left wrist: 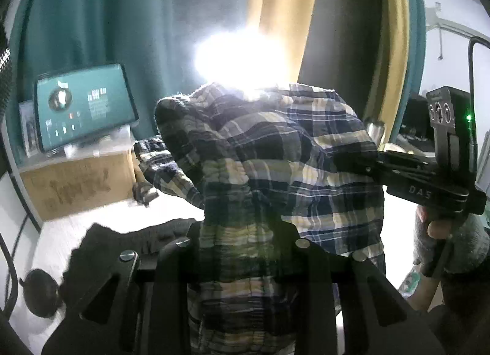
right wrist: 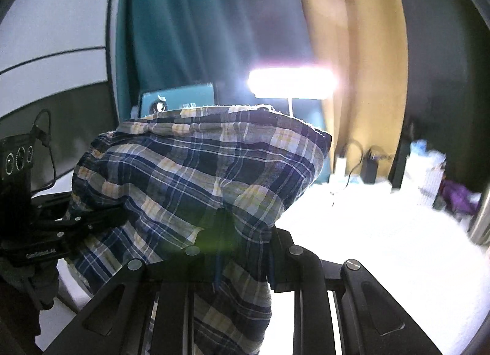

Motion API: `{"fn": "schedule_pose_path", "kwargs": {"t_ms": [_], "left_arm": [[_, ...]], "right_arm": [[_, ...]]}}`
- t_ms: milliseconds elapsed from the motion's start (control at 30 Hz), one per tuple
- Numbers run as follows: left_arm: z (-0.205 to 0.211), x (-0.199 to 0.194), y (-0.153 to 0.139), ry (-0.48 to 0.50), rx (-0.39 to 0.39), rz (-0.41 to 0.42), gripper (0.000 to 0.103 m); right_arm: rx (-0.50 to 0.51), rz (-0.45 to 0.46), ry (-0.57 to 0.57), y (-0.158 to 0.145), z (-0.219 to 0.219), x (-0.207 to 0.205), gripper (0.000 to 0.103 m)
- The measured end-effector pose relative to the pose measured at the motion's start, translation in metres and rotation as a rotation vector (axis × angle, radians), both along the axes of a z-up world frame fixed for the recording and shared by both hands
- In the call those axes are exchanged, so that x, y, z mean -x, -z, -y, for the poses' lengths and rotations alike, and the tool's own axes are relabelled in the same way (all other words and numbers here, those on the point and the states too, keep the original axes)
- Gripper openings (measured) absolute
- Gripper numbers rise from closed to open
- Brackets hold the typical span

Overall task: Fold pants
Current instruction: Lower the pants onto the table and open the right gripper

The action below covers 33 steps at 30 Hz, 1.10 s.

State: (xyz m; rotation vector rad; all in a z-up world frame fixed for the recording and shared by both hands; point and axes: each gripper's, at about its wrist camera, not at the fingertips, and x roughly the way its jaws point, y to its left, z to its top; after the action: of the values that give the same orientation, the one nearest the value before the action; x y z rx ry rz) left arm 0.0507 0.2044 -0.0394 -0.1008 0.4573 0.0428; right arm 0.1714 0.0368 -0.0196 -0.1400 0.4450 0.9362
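Currently the plaid pants are held aloft between both tools, above the white table. Left gripper and right gripper fingers are clenched on cloth. Lift-and-spread step, judged; lowering flat is called for next.

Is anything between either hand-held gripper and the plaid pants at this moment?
No. The plaid pants are bunched directly between the fingers of the left hand-held gripper, and in the right wrist view the cloth also runs into the right hand-held gripper. Both appear shut on the fabric, held up off the white surface.
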Motion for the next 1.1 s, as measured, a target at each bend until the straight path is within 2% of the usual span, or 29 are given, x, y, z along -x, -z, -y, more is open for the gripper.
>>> {"fn": "schedule_pose_path", "kwargs": {"t_ms": [267,733,933,967,1067,1100], "left_arm": [[-0.017,-0.026,0.037,-0.014,0.033,-0.112,0.028],[-0.052,-0.059,0.089,-0.045,0.103,-0.28,0.029],[-0.066,-0.063,0.102,-0.064,0.149,-0.326,0.035],[-0.068,-0.062,0.103,-0.065,0.153,-0.329,0.037],[-0.073,-0.06,0.104,-0.071,0.165,-0.338,0.038],[-0.074,-0.059,0.104,-0.074,0.169,-0.339,0.039]], "right_arm": [[0.058,-0.109,-0.01,0.049,-0.035,-0.043,0.022],[0.175,-0.28,-0.045,0.124,-0.087,-0.09,0.022],[0.213,-0.342,-0.029,0.143,-0.097,-0.105,0.022],[0.214,-0.351,-0.026,0.142,-0.097,-0.107,0.024],[0.222,-0.356,0.015,0.142,-0.094,-0.114,0.054],[0.219,-0.365,0.028,0.143,-0.091,-0.117,0.058]]}}
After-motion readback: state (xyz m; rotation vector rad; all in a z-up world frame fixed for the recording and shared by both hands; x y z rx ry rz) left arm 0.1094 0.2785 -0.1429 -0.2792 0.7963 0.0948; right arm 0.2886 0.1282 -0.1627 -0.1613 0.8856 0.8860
